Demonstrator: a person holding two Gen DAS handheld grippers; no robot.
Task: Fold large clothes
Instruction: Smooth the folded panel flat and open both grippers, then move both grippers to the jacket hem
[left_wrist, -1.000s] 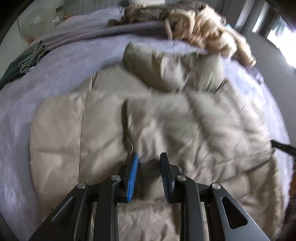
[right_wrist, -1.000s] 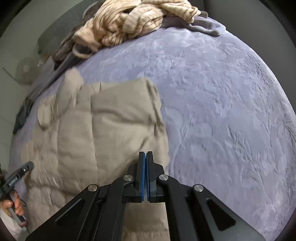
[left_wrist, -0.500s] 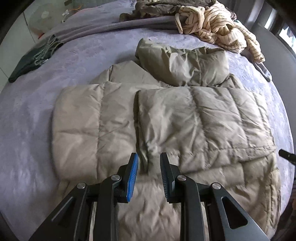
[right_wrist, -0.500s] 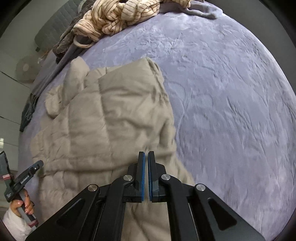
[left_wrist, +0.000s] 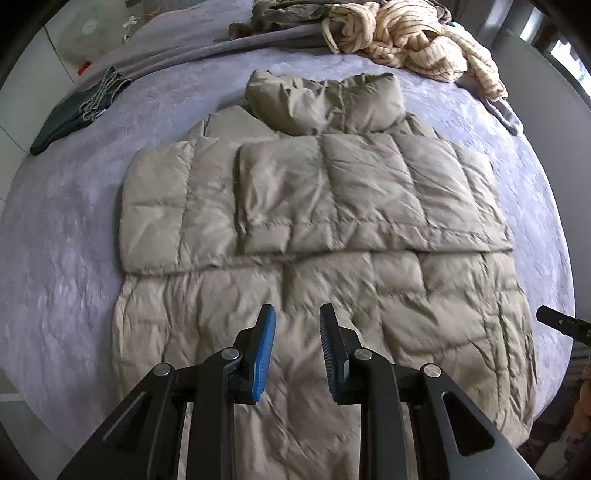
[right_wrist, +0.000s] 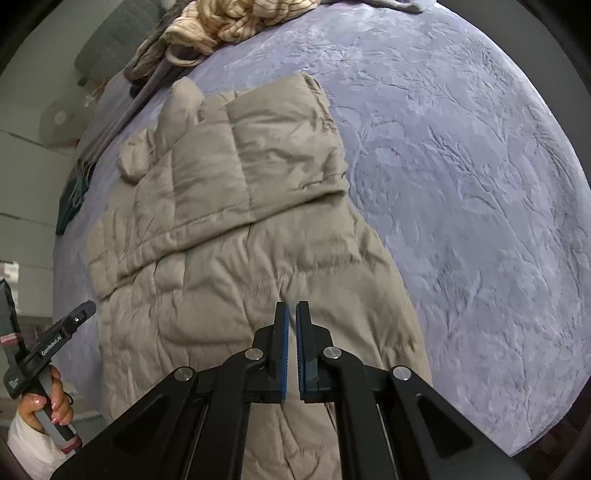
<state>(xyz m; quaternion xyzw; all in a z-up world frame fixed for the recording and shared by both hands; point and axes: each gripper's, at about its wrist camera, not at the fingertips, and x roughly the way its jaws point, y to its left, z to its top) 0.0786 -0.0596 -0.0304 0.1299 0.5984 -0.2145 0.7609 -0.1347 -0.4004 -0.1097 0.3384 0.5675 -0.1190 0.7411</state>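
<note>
Near hem of the jacket (left_wrist: 332, 229) hidden behind the left gripper (left_wrist: 297, 321), far beyond the jacket a striped garment (right_wrist: 236, 18) cut off by the frame edge, dark cloth (right_wrist: 72, 199) left of the jacket too blurred to identify

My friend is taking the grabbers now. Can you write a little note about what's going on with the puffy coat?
Left hand-held gripper: slightly open, empty, above the beige quilted puffer jacket.
Right hand-held gripper: nearly shut, empty, above the jacket's lower part.
Jacket: flat on the lilac embossed bedspread, collar far from you.
Done: sleeves folded across the chest.
Left: probably fold the bottom up towards the collar.
</note>
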